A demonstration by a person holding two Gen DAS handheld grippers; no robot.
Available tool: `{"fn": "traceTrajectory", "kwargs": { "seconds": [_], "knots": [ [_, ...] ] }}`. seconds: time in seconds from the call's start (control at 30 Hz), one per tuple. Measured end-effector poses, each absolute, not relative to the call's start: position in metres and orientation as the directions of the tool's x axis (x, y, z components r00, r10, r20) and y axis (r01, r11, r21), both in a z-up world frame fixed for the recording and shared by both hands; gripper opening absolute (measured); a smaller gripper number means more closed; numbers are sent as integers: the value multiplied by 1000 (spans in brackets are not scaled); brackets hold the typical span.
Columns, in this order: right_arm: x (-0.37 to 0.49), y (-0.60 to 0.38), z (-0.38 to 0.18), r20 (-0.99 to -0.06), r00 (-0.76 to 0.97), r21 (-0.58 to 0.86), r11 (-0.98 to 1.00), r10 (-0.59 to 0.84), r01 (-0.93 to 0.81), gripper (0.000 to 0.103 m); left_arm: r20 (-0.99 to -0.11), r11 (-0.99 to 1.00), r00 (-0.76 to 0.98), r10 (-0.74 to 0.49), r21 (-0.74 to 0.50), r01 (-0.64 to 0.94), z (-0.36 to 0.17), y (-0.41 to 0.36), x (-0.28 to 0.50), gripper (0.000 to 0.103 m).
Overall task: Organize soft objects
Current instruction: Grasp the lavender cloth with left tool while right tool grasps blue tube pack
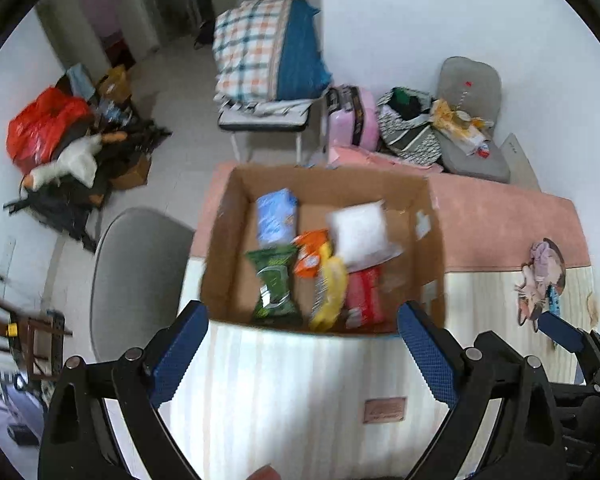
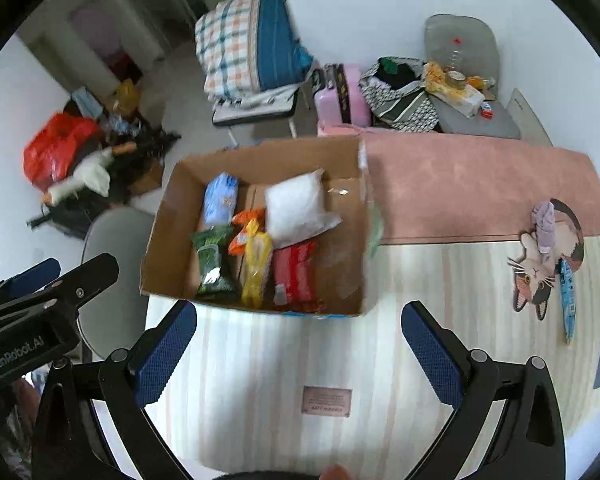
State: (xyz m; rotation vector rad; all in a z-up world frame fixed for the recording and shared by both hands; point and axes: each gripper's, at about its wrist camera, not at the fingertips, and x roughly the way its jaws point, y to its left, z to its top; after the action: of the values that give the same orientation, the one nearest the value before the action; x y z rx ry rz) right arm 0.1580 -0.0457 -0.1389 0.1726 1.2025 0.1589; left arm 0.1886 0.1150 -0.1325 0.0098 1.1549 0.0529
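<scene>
An open cardboard box (image 1: 228, 240) (image 2: 168, 216) stands on the table and holds several soft packs: a blue pack (image 1: 276, 214) (image 2: 220, 198), a white bag (image 1: 360, 232) (image 2: 296, 204), a green pack (image 1: 274, 280) (image 2: 212, 264), an orange pack (image 1: 312, 252) (image 2: 244, 228), a yellow pack (image 1: 332, 288) (image 2: 256, 268) and a red pack (image 1: 364, 292) (image 2: 294, 272). My left gripper (image 1: 300, 344) is open and empty, just in front of the box. My right gripper (image 2: 298, 340) is open and empty, also in front of the box.
The table (image 1: 300, 380) (image 2: 300, 360) has a pale striped cover and a pink cloth (image 1: 500, 220) (image 2: 480, 184). A cat-shaped mat (image 2: 540, 264) with a lilac soft item (image 2: 544, 220) lies at the right. A grey chair (image 1: 140, 272) stands left of the table. Clutter lies on the floor behind.
</scene>
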Motion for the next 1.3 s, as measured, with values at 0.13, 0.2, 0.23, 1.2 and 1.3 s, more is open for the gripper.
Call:
{"fn": "traceTrajectory", "kwargs": {
  "seconds": [0.13, 0.2, 0.23, 1.2, 1.3],
  "knots": [
    [156, -95, -134, -903, 405, 162, 987, 143, 14, 103, -903, 999, 429, 24, 41, 32, -133, 61, 207, 97],
    [156, -131, -136, -910, 405, 130, 989, 92, 69, 103, -899, 994, 437, 20, 66, 90, -138, 21, 219, 97],
    [156, -147, -137, -912, 404, 121, 988, 73, 96, 103, -899, 991, 437, 12, 68, 114, -141, 5, 223, 97],
    [177, -520, -372, -999, -38, -42, 891, -28, 451, 97, -988, 807, -150, 47, -51, 589, -402, -426, 340, 97],
    [182, -528, -387, -998, -62, -37, 889, -10, 456, 95, -983, 806, -174, 51, -62, 588, -413, -438, 341, 97]
  ]
}}
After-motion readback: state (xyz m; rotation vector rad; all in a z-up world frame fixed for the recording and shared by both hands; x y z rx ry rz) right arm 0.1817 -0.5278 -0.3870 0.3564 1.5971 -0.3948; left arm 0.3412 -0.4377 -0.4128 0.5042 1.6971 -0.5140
